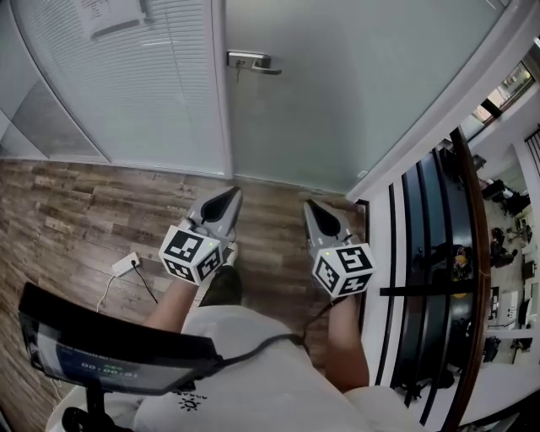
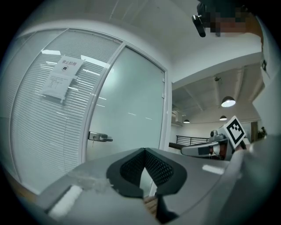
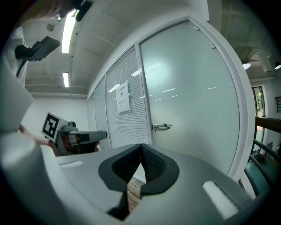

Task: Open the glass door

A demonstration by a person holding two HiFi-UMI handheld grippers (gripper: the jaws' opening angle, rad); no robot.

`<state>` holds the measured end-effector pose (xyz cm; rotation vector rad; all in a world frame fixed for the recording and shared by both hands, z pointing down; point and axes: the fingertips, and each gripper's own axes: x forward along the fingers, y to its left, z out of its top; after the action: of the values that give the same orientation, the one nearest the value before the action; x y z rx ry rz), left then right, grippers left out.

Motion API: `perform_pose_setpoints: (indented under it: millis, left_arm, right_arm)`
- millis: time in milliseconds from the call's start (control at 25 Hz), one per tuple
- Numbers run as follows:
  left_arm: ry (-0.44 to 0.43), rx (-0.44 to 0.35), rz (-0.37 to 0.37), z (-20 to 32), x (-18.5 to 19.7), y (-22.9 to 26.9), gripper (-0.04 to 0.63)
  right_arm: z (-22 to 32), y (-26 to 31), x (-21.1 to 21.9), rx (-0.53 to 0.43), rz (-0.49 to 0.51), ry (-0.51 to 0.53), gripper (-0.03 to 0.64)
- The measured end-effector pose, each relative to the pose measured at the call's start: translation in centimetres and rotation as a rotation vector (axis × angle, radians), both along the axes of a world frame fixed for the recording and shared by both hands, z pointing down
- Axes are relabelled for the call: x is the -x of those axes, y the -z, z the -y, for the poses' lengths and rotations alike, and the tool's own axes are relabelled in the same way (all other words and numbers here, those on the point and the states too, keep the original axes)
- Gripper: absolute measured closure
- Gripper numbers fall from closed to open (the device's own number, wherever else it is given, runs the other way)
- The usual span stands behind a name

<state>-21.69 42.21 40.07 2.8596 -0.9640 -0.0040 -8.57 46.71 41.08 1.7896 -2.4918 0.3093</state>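
A frosted glass door (image 1: pixel 337 93) stands closed ahead of me, its metal lever handle (image 1: pixel 251 61) near the left edge. The same handle (image 2: pixel 100 137) appears in the left gripper view, and as handle (image 3: pixel 161 127) in the right gripper view. My left gripper (image 1: pixel 232 195) and right gripper (image 1: pixel 310 205) are held side by side, low and well short of the door, both pointing at it. Each is shut with its tips together and nothing between them. The left gripper (image 2: pixel 145 150) and right gripper (image 3: pixel 141 145) show the same in their own views.
Left of the door is a glass wall with blinds (image 1: pixel 126 93) and a paper notice (image 1: pixel 114 15). A white power strip with cable (image 1: pixel 126 264) lies on the wood floor (image 1: pixel 76 202). To the right runs a dark railing (image 1: pixel 472 236) over an open lower level.
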Motion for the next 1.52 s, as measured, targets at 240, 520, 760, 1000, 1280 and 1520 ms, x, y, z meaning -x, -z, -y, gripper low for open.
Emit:
perform_pose_setpoints:
  millis: [240,520,760,1000,1280,1520]
  left_arm:
    - [-0.06,0.015,0.002,11.1,-1.2,-0.9,0.594]
    - [-0.098,-0.017,0.016,21.4,-1.0,0.9,0.594]
    - [-0.131,-0.012,0.002,31.8,0.2,1.5,0.594]
    - [-0.142,0.011,-0.015,36.6,0.7,1.9,0.594]
    - [-0.128,0.028,-0.023,39.5,0.9,1.0,0.594]
    - [-0.106,0.019,-0.005,40.8,0.4,1.0,0.594]
  right_arm:
    - [10.8,-0.7,-0.4,0.029,-0.008,-0.037,0.609]
    - [20.7,0.6,1.7,0.021,0.006,-0.034,0.608]
    - [31.1,0.4,3.7,0.04,-0.004,-0.046,0.608]
    - [35.7,1.4,4.4,0.06,-0.019,-0.058,0.608]
    - [39.7,0.3,3.4,0.07,-0.084,-0.044,0.609]
    - [43.8,-0.2,0.6,0.042,-0.204,-0.086,0.607]
